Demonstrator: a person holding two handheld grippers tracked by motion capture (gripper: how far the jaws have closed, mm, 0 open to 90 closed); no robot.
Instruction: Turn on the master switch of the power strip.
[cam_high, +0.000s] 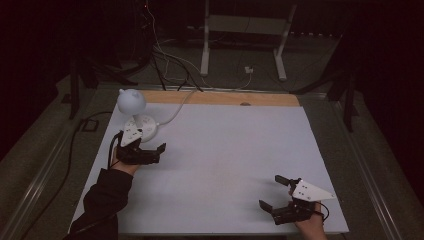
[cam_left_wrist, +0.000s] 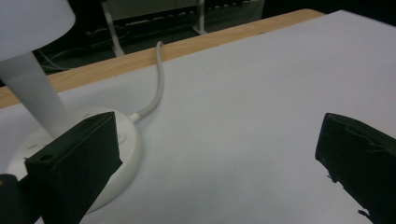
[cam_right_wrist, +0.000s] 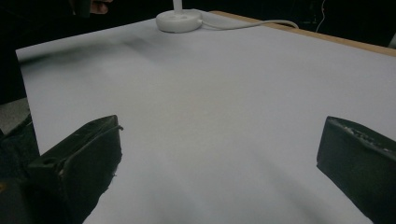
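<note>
A small white desk lamp (cam_high: 132, 101) with a round head stands on its disc base (cam_high: 143, 128) at the table's far left. Its white cable (cam_high: 172, 114) runs off over the back edge. My left gripper (cam_high: 144, 142) sits just in front of the base, open. In the left gripper view the left jaw overlaps the base (cam_left_wrist: 128, 140) and the right jaw stands far off over bare sheet; whether the jaw touches the base I cannot tell. The lamp stem (cam_left_wrist: 35, 91) rises at the left there. My right gripper (cam_high: 271, 191) rests near the front right corner, open and holding nothing.
A white sheet (cam_high: 225, 150) covers the table, with a strip of bare wood (cam_high: 220, 98) along the back edge. Behind the table a white metal stand (cam_high: 242, 40) and loose cables (cam_high: 165, 60) lie on the dark floor. A black cable (cam_high: 75, 145) runs along the left side.
</note>
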